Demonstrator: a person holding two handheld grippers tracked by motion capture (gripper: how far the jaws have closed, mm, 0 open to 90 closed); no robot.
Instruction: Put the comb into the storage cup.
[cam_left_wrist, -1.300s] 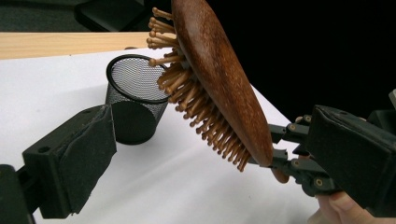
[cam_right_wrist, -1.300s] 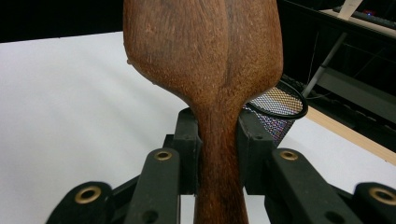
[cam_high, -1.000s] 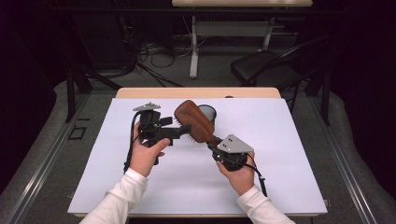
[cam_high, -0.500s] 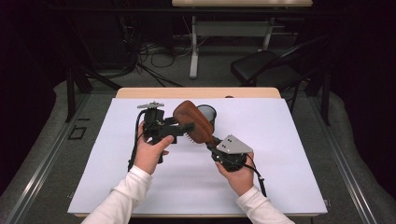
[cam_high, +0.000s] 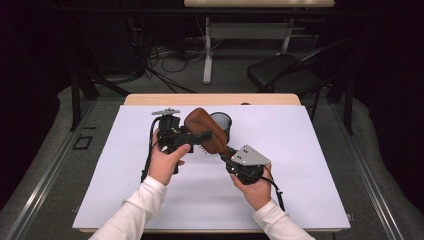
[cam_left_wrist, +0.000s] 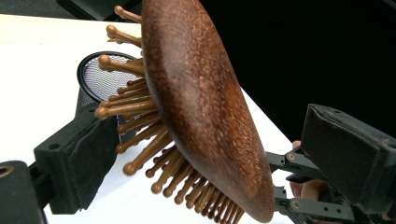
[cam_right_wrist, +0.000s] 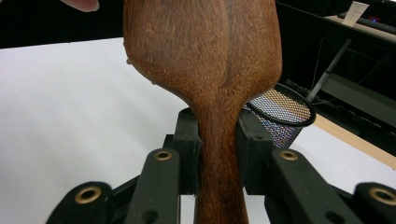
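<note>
— Where are we keeping the wooden hairbrush (cam_high: 205, 131)?
— We're clamping its handle in the right gripper (cam_right_wrist: 217, 149), above the white table (cam_high: 300, 150), near the mesh cup (cam_high: 221, 123).
— And the left gripper (cam_left_wrist: 205, 149)?
— We're straddling the brush head, jaws wide.

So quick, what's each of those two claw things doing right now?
Left gripper: jaws open either side of the wooden hairbrush head, not pressing it.
Right gripper: jaws shut on the hairbrush handle, holding it up above the table.
</note>
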